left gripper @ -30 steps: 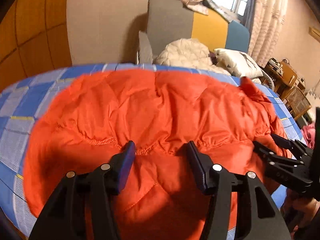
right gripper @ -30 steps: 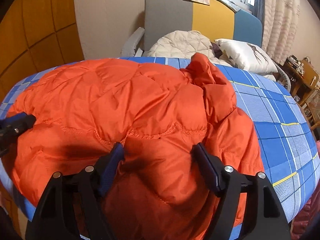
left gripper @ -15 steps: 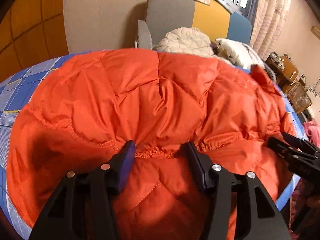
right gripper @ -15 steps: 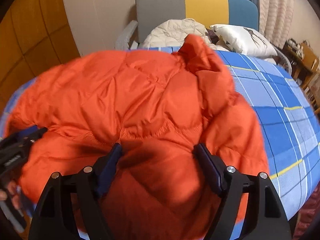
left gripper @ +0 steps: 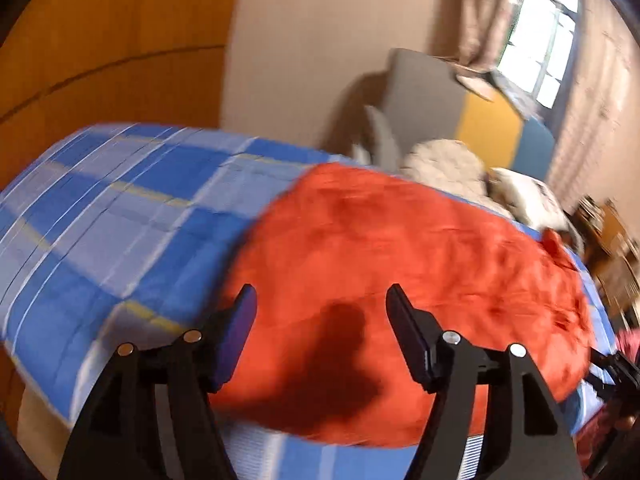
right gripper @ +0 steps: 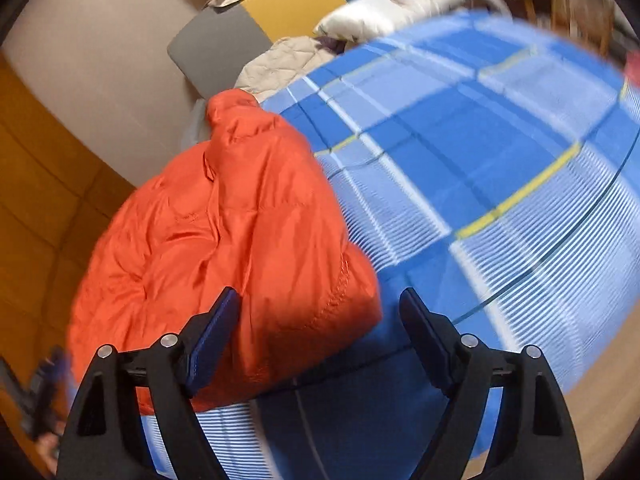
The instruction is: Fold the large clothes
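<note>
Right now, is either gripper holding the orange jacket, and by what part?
Nothing is held. Both the left gripper and right gripper are opening, with fingers clear of the orange jacket lying on the bed.

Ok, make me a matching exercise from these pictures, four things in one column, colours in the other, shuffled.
Things:
1. jacket
2. bedspread
3. pillow
4. headboard's middle panel

Colours:
A. white
B. yellow
C. orange
D. blue check

Pairs: 1-C, 2-D, 3-A, 4-B
</note>
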